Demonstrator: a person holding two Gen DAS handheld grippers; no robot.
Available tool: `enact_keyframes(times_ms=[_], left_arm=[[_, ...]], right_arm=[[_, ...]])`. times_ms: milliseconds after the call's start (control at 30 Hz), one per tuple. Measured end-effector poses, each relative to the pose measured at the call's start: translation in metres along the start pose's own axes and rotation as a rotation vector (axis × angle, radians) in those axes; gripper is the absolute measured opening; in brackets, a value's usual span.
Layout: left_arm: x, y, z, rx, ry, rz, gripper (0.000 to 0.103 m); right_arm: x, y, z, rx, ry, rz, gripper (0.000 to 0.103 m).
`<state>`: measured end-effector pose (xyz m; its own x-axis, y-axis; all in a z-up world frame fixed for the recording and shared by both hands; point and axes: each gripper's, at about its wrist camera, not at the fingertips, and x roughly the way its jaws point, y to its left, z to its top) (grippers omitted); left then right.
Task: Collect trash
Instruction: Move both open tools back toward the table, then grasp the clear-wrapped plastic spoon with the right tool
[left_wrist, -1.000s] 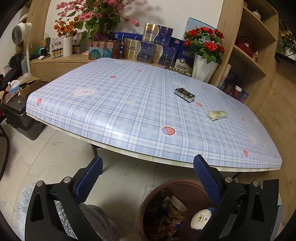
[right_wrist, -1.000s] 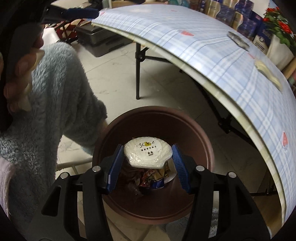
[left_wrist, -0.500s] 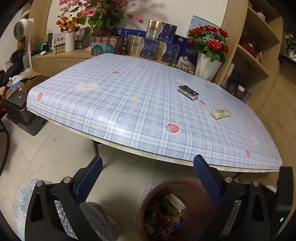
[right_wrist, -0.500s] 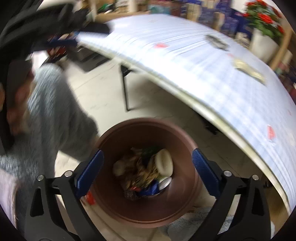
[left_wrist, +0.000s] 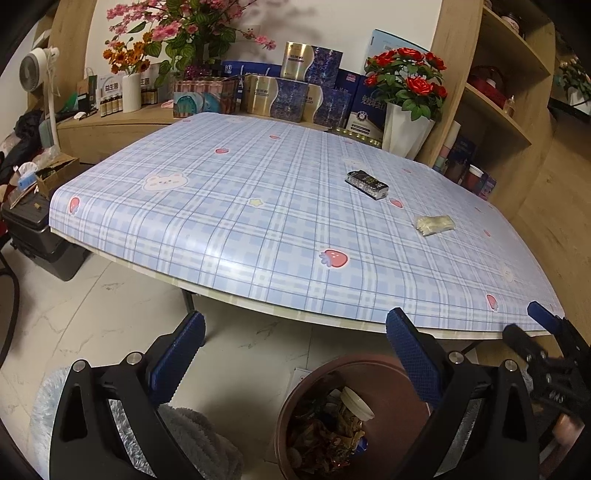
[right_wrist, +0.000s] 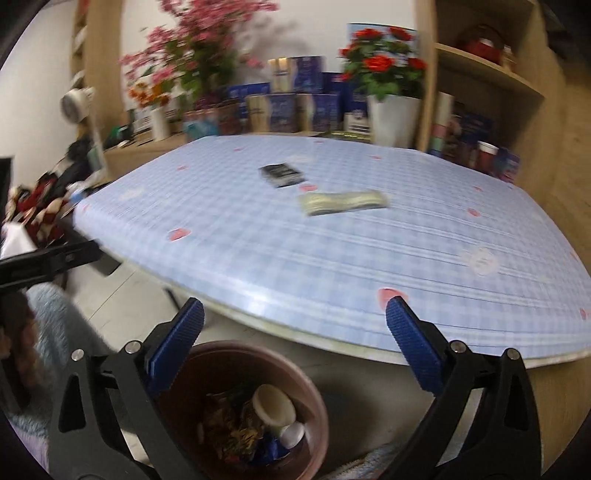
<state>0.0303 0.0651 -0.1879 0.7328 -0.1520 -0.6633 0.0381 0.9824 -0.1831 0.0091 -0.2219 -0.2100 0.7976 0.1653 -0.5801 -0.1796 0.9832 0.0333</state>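
Left wrist view: left tongs (left_wrist: 295, 339) spread, empty, above brown trash bin (left_wrist: 391, 373) at 6 o'clock. Black wrapper (left_wrist: 366, 183) and pale packet (left_wrist: 435, 224) lie apart on plaid surface (left_wrist: 236, 221), 1 o'clock. Right tongs (right_wrist: 295, 332) spread, empty, over bin.

Blue plaid tablecloth (left_wrist: 258, 206) — brown bin (left_wrist: 373, 373), black packet (left_wrist: 366, 183).
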Motion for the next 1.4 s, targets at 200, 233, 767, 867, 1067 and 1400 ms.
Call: enact_keyframes(times_ms=[200,233,767,867,1067,1400], left_arm=[[0.006,-0.014,0.010,0.083,0.008,0.004,0.096],[0.008,-0.017,0.013,0.094,0.014,0.002,0.096],[0.061,-0.037,0.073,0.146,0.028,-0.005,0.096],[0.076,-0.038,0.086,0.139,0.041,-0.007,0.096],[0.102,-0.035,0.109,0.100,0.068,-0.012,0.096],[0.125,-0.030,0.117,0.081,0.101,-0.004,0.096]], right_arm=[[0.014,-0.037,0.004,0.137,0.020,-0.016,0.097],[0.015,-0.039,0.004,0.151,0.023,-0.021,0.097],[0.081,-0.066,0.065,0.165,0.148,-0.052,0.097],[0.108,-0.065,0.085,0.187,0.197,0.003,0.097],[0.162,-0.056,0.116,0.229,0.284,0.057,0.095],[0.207,-0.056,0.126,0.226,0.347,-0.002,0.076]])
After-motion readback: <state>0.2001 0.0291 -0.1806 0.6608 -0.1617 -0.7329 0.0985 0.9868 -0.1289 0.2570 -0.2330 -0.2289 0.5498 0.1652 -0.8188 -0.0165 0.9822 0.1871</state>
